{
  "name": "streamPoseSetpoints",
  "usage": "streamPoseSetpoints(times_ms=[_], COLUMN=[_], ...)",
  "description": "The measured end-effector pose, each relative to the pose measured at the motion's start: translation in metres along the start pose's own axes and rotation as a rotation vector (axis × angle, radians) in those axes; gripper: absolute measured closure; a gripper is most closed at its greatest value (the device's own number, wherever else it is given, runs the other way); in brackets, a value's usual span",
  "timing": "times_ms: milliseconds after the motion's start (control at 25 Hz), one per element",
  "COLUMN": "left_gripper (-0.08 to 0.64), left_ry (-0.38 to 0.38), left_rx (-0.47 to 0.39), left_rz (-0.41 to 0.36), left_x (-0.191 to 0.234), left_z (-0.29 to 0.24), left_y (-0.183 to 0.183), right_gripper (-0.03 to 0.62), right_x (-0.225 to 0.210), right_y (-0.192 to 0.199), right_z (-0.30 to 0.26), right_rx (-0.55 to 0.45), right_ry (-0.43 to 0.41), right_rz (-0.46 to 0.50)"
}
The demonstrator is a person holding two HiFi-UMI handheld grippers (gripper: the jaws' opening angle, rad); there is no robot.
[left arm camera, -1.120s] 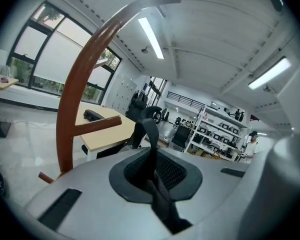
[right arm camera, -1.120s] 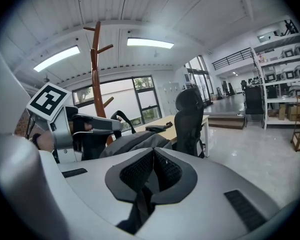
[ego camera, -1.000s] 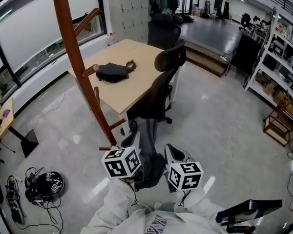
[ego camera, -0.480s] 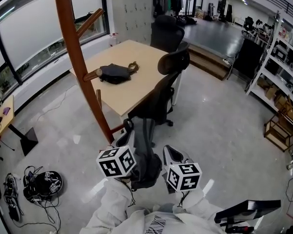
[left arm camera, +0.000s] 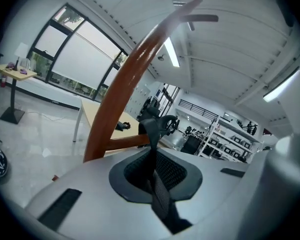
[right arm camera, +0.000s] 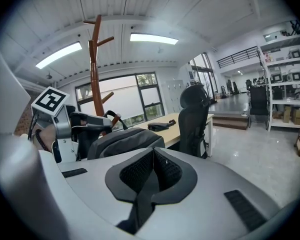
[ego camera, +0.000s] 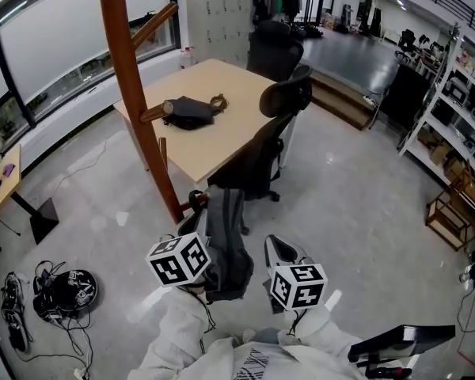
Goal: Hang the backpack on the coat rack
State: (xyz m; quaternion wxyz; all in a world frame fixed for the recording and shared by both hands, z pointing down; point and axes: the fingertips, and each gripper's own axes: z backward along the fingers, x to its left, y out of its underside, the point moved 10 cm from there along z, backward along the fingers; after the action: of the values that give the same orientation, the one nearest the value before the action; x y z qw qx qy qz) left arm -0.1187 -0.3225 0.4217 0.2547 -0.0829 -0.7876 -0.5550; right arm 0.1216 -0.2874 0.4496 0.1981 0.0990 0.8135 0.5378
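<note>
left gripper [left arm camera: 151, 160] is pinched tight on the backpack's top strap [left arm camera: 149, 130]. The backpack [ego camera: 224, 248] hangs from it, between the two grippers. right gripper [right arm camera: 152, 168] is closed on nothing. The coat rack [ego camera: 136, 109] stands ahead-left of the left gripper, upper pegs well above it. Risks: with one thin pinch, swing on the lift could slip the strap. The loop may miss a peg, or the bag may clip the chair [ego camera: 263, 145] ahead.

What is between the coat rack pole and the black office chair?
A light wooden table, with a small black pouch lying on it. The head view shows this best.
</note>
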Motion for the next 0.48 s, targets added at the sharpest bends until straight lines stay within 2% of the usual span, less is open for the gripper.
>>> streamPoseSetpoints(times_ms=[480], left_gripper=[0.545], left_ry=[-0.035], left_rx=[0.008], left_rz=[0.055], left_x=[0.017], left_z=[0.002], left_y=[0.015], right_gripper=[0.580], right_x=[0.000], right_y=[0.008], right_z=[0.001], right_rx=[0.044], right_ry=[0.004], right_rz=[0.033])
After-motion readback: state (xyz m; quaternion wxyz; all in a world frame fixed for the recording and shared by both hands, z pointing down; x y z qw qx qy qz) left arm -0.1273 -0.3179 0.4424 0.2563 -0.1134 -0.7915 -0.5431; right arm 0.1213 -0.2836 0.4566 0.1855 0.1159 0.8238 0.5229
